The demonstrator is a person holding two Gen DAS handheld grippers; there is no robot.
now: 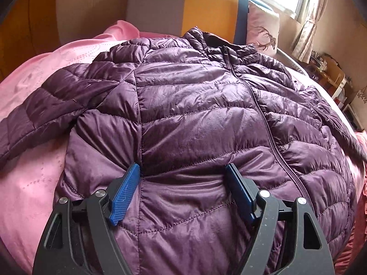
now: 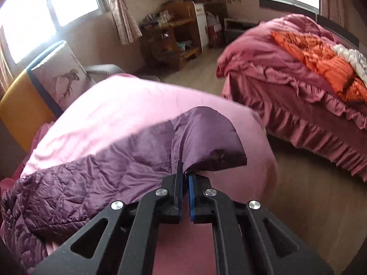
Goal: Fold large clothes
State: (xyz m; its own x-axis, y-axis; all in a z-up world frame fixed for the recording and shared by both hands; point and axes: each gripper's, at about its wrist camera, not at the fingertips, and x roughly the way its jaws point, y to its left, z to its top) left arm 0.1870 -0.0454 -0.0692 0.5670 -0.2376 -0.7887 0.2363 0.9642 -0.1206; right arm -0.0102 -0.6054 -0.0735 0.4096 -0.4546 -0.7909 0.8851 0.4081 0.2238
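A purple quilted puffer jacket (image 1: 195, 105) lies front up and zipped on a pink bed cover (image 1: 29, 183), collar at the far end. Its left sleeve (image 1: 45, 105) stretches out to the left. My left gripper (image 1: 183, 171) is open, its blue pads resting on the jacket's lower front left of the zipper. In the right wrist view my right gripper (image 2: 185, 174) is shut on the cuff end of the jacket's other sleeve (image 2: 201, 135), which is lifted above the pink cover (image 2: 128, 110).
A grey, orange and blue headboard (image 1: 183, 6) and a deer-print pillow (image 1: 263, 29) stand behind the jacket. A second bed with a ruffled red cover (image 2: 298, 96) and orange bedding stands right. A wooden shelf unit (image 2: 174, 34) stands by the windows.
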